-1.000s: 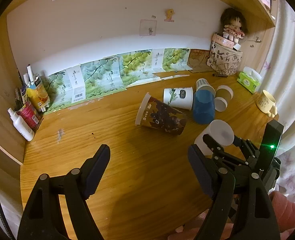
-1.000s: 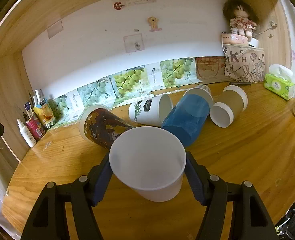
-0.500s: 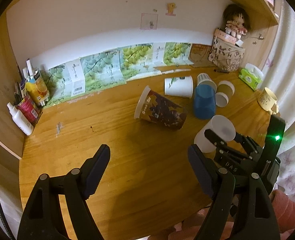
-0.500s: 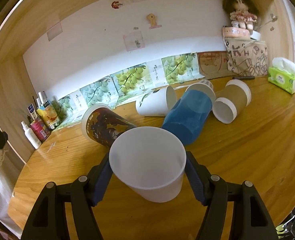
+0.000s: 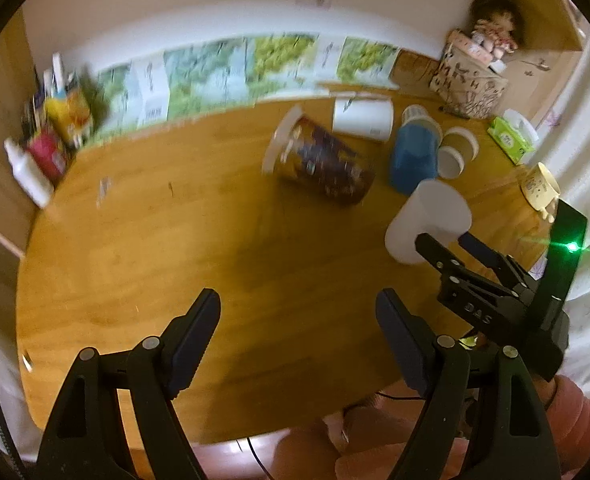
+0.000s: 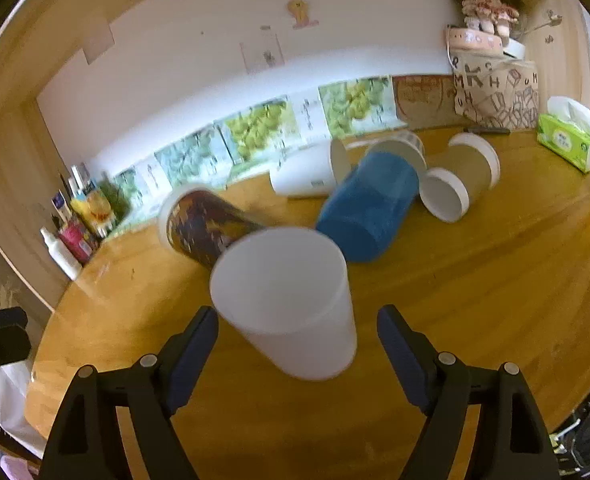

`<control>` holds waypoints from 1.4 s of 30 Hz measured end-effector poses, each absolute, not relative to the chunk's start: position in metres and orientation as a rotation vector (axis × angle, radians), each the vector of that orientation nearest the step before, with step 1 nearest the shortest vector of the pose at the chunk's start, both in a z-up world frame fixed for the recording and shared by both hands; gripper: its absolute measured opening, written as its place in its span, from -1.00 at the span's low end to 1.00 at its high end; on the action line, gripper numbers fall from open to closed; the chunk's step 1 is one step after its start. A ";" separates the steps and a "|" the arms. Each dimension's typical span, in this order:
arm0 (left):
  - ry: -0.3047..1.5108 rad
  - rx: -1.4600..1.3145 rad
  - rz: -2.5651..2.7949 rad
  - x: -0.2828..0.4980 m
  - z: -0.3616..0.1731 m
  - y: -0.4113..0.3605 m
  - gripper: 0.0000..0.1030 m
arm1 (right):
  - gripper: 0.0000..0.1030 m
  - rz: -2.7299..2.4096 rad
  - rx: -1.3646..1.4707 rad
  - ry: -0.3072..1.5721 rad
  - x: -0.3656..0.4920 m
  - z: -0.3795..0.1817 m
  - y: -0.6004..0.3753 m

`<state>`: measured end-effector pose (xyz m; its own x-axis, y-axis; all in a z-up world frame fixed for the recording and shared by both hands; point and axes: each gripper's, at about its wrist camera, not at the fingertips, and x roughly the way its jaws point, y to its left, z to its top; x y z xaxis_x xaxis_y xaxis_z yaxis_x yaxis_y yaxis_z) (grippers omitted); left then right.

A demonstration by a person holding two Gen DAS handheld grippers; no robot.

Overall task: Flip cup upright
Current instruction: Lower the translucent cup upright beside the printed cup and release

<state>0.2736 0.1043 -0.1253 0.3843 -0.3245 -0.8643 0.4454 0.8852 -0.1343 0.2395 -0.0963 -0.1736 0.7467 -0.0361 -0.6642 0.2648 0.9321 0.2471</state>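
White cup (image 6: 283, 300) sits between the fingers of the right tool (image 6: 297, 314), near the front-right of the desk (image 6: 495, 300). Its wide end is up and toward the camera and its narrow end is down. The long axis is near vertical but leans, top tipped to the left. Motion blur, so can't confirm whether the base is flat on the desk or just clear of it. Right tool is spread wide. The left finger (image 6: 195, 340) is at or just beside the cup wall, and the right finger (image 6: 399, 344) stands visibly apart from it. Judged: no firm hold at this instant. Left tool (image 5: 297, 298) is also spread wide w/ nothing in it, held over bare desk well to the left of the cup (image 5: 427, 220). The right tool is by far the nearer. Behind the cup is a cluster of other cups on their sides: brown printed cup (image 6: 203, 224) just behind-left, blue cup (image 6: 367, 208) behind-right, white printed cup (image 6: 307, 176) and kraft cup (image 6: 463, 172) further back. Judged: the flip is nearly done, what remains is settling the lean. Risk: the cup topples left toward the brown printed cup if left unsupported.
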 end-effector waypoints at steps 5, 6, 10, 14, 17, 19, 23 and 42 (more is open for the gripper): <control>1.170 0.072 -0.453 0.266 -0.138 0.099 0.61 | 0.62 -0.146 0.333 0.809 0.223 -0.177 -0.101; 1.174 0.061 -0.443 0.263 -0.139 0.098 0.61 | 0.63 -0.139 0.335 0.828 0.220 -0.177 -0.102; 1.186 0.027 -0.397 0.247 -0.136 0.086 0.61 | 0.74 -0.163 0.325 0.928 0.204 -0.169 -0.113; 1.204 -0.010 -0.350 0.227 -0.132 0.069 0.61 | 0.74 -0.182 0.341 0.993 0.185 -0.157 -0.129; 1.217 -0.046 -0.317 0.211 -0.127 0.055 0.61 | 0.87 -0.174 0.367 1.014 0.167 -0.140 -0.141; 1.208 -0.069 -0.295 0.198 -0.121 0.048 0.61 | 0.99 -0.150 0.374 1.010 0.153 -0.124 -0.148; 1.161 -0.110 -0.251 0.168 -0.104 0.037 0.61 | 0.99 -0.117 0.343 1.012 0.129 -0.098 -0.156; 0.798 -0.090 -0.079 0.077 -0.026 0.009 0.99 | 0.99 -0.097 0.234 0.865 0.031 -0.024 -0.175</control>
